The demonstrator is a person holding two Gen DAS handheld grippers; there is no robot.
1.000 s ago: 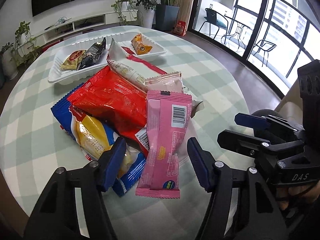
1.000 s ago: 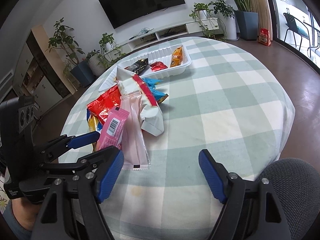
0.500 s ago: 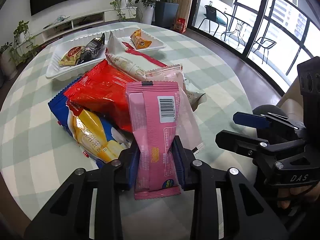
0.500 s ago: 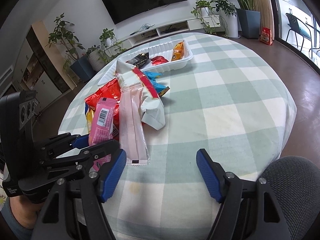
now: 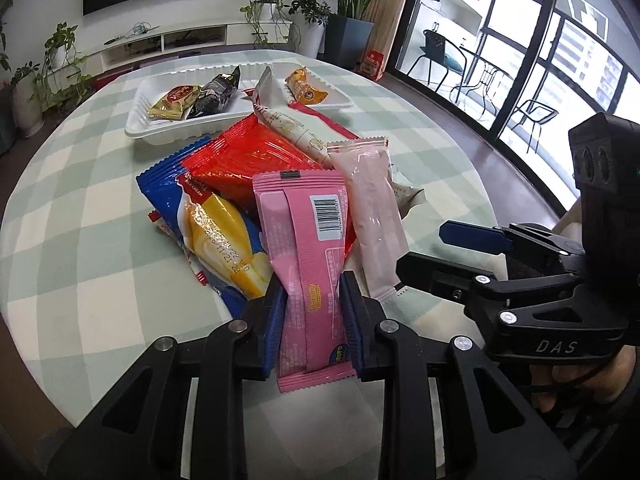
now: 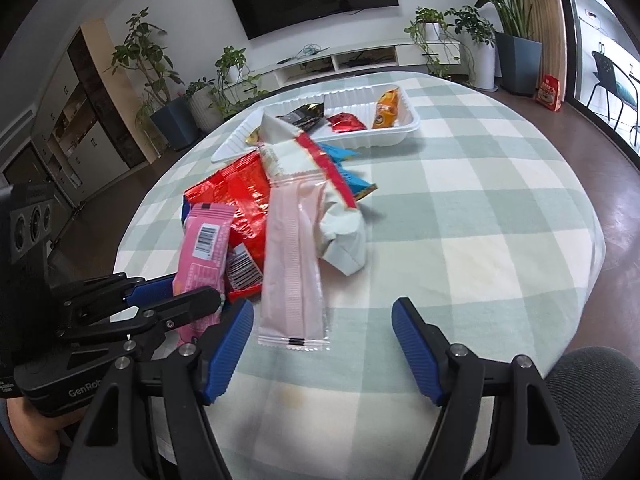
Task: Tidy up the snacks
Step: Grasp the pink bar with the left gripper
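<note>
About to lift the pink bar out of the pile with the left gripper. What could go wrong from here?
1. The left gripper pinches only the lower end of the pink bar, and the wrapper crumples there; it may slip or swing when lifted.
2. The bar's upper part overlaps the red packet and sits beside the pale pink packet; either could be dragged.
3. The open right gripper is close, so the arms could bump.
</note>
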